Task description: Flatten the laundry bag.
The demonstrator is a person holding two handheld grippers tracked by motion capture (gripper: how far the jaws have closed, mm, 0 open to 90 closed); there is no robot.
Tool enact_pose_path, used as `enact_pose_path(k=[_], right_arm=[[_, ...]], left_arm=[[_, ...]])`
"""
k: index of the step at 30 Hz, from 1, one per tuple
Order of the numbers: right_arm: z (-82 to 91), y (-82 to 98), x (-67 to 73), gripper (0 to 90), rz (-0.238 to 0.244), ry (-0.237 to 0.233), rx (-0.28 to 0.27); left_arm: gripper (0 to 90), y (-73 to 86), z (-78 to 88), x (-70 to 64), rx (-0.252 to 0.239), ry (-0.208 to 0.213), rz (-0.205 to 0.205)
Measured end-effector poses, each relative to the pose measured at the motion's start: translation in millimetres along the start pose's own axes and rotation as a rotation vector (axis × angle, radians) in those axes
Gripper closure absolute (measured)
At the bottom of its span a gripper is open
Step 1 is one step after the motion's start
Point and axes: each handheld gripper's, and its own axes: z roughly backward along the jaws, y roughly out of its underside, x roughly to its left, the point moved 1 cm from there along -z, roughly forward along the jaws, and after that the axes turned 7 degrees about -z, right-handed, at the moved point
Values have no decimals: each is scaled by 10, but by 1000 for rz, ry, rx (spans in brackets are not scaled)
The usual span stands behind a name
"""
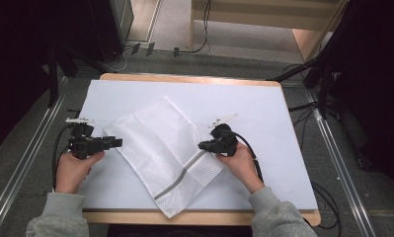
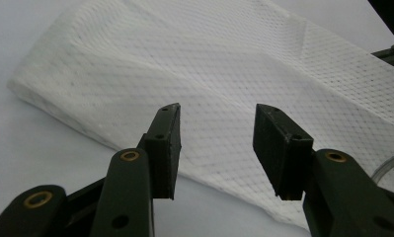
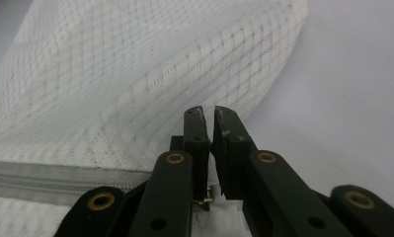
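**Right gripper pinches the zipper pull of a mesh bag; left gripper stands open at its far edge**

High view: a white mesh laundry bag (image 1: 160,153) lies slantwise in the middle of the frame on a white-covered table (image 1: 263,106), one corner reaching over the table's near edge at the bottom. A grey zipper strip (image 1: 180,176) crosses its lower part. The left gripper (image 1: 116,142), held in the person's left hand (image 1: 75,170) at centre left, points right at the bag's left edge, just beside it. The right gripper (image 1: 203,146), in the right hand (image 1: 239,160) at centre right, meets the bag's right edge at the upper end of the zipper.

Left gripper view: the two black jaws rise from the bottom with a wide gap between them and nothing in it. The mesh bag (image 2: 209,69) fills the upper frame behind them, its folded edge running from upper left to lower right.

Right gripper view: the jaws stand nearly together, closed on a small metal zipper pull (image 3: 210,196) low between them. The bag (image 3: 135,74) spreads across the upper left, the zipper strip (image 3: 46,180) at lower left, bare table (image 3: 352,98) at right.
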Motion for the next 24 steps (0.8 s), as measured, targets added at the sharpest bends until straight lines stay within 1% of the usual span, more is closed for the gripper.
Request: enact_pose_path(k=[1,2,4,6,7,8,10,11,13,15,16,17,18,19,20,22,23,24], right_arm=[[-42,0,27,858,8,-2,16],[-125,-2,76,857,30,2,42],[-196,-1,114,852,37,-6,67],[-234,-9,123,847,42,-19,72],[-234,-9,123,847,42,-19,72],[-235,-30,112,816,39,-23,68],[-225,-43,99,805,36,-23,64],[-182,-82,70,785,40,-10,45],[-128,-127,35,774,45,14,16],[-104,-153,13,761,45,22,8],[-79,-204,-43,732,44,31,-19],[-79,-230,-73,716,38,33,-23],[-79,-230,-73,716,38,33,-23],[-94,-279,-126,687,20,27,-29],[-103,-303,-142,672,10,24,-33],[-118,-330,-153,656,8,19,-39],[-152,-384,-152,608,7,16,-43],[-174,-409,-146,589,12,23,-46]], left_arm=[[539,22,1,-17,-2,2,2],[533,44,-3,-35,-2,3,1],[527,101,-27,-71,16,-12,-6],[524,130,-52,-79,34,-24,-9],[523,130,-52,-79,34,-24,-9],[522,150,-77,-83,49,-31,-11],[521,156,-79,-80,56,-32,-13],[520,163,-73,-76,51,-34,-9],[519,169,-62,-69,45,-36,-5],[517,171,-62,-68,45,-37,-4],[517,175,-66,-65,47,-40,-5],[517,178,-69,-64,51,-46,-7],[517,180,-72,-65,53,-49,-9],[517,182,-73,-64,57,-50,-14],[517,182,-75,-68,55,-49,-11],[517,183,-75,-71,51,-55,-15],[515,183,-74,-71,51,-56,-16],[514,185,-73,-71,51,-57,-14]])
